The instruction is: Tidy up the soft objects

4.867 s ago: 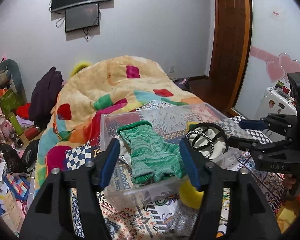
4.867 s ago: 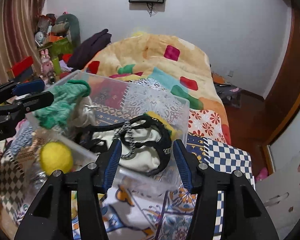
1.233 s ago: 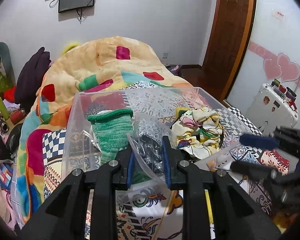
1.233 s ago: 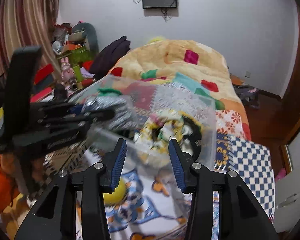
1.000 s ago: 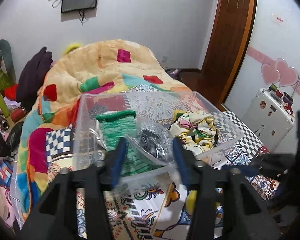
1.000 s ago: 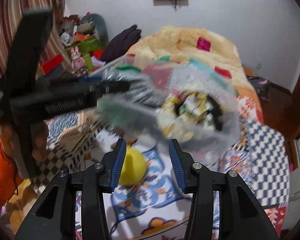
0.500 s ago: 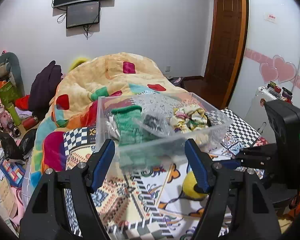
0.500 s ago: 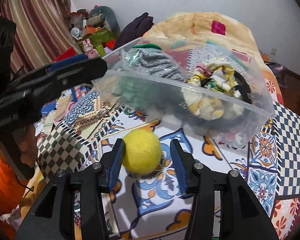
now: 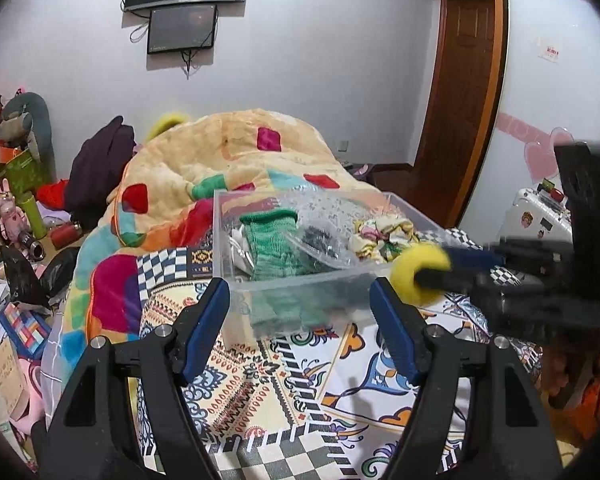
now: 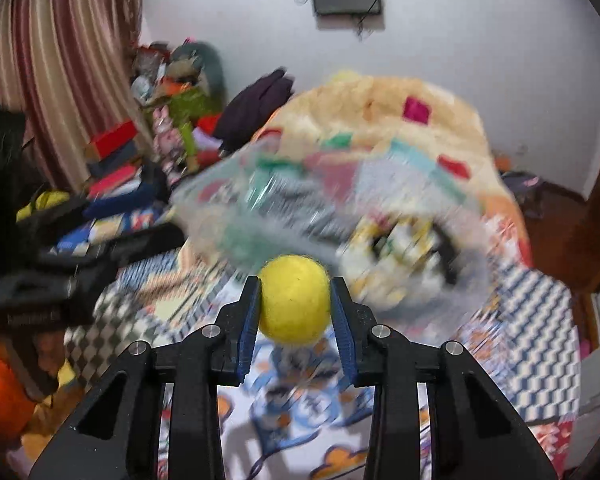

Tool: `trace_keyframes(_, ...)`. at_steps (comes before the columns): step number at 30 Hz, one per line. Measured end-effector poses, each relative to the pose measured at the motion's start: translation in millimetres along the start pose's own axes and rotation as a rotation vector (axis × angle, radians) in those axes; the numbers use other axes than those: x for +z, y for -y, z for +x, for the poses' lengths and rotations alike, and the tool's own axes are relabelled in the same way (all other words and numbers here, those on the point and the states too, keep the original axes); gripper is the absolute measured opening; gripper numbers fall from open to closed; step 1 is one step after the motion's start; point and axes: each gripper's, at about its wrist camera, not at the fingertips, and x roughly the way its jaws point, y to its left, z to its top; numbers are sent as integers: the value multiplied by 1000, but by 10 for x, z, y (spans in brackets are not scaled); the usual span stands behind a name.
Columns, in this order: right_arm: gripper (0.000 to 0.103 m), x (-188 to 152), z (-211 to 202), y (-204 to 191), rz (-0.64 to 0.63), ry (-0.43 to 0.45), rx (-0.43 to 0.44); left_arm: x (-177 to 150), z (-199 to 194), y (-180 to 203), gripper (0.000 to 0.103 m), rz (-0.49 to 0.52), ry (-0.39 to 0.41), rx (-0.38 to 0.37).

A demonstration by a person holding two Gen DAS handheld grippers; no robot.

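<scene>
My right gripper (image 10: 295, 302) is shut on a fuzzy yellow ball (image 10: 295, 299) and holds it off the bed, near the front of the clear plastic bin (image 10: 472, 248). In the left wrist view the ball (image 9: 418, 276) and right gripper (image 9: 452, 270) hang at the bin's (image 9: 224, 240) right front corner. The bin holds a green knit piece (image 9: 274, 240), a clear bag of dark items (image 9: 320, 240) and a yellow floral cloth (image 9: 384, 234). My left gripper (image 9: 300, 318) is open and empty, in front of the bin.
The bin stands on a patterned bedspread (image 9: 300, 392) with a patchwork quilt (image 9: 220, 160) heaped behind. Clutter and toys (image 9: 16, 208) line the left floor. A white suitcase (image 9: 540, 216) and wooden door (image 9: 464, 100) are at right.
My right gripper closed on the yellow ball and lifted it off the bedspread toward the bin. My left gripper let go of the bagged item into the bin, opened wide and drew back.
</scene>
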Motion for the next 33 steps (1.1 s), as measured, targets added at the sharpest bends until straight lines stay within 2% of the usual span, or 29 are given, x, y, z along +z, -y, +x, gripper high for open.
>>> trace_keyframes(3,31,141,-27,57,-3,57,-48,17,-13,10,75,7,13,8)
trace_keyframes(6,31,234,56,96,1,75,-88,10,-4,11,75,11,17,14)
trace_keyframes(10,31,258,221,142,-2,49,-133,-14,22,2,75,11,11,19)
trace_keyframes(17,35,199,344,242,15,-18,-142,-17,29,1,75,10,11,22)
trace_keyframes(20,40,211,255,266,27,-9,-136,2,-8,12,75,13,23,27)
trace_keyframes(29,40,281,-360,185,41,104,-111,188,-349,122,75,21,124,20)
trace_keyframes(31,41,298,-522,128,35,138,-108,229,-446,164,80,25,151,15)
trace_keyframes(33,51,306,-687,84,32,172,-101,256,-565,199,92,25,186,17)
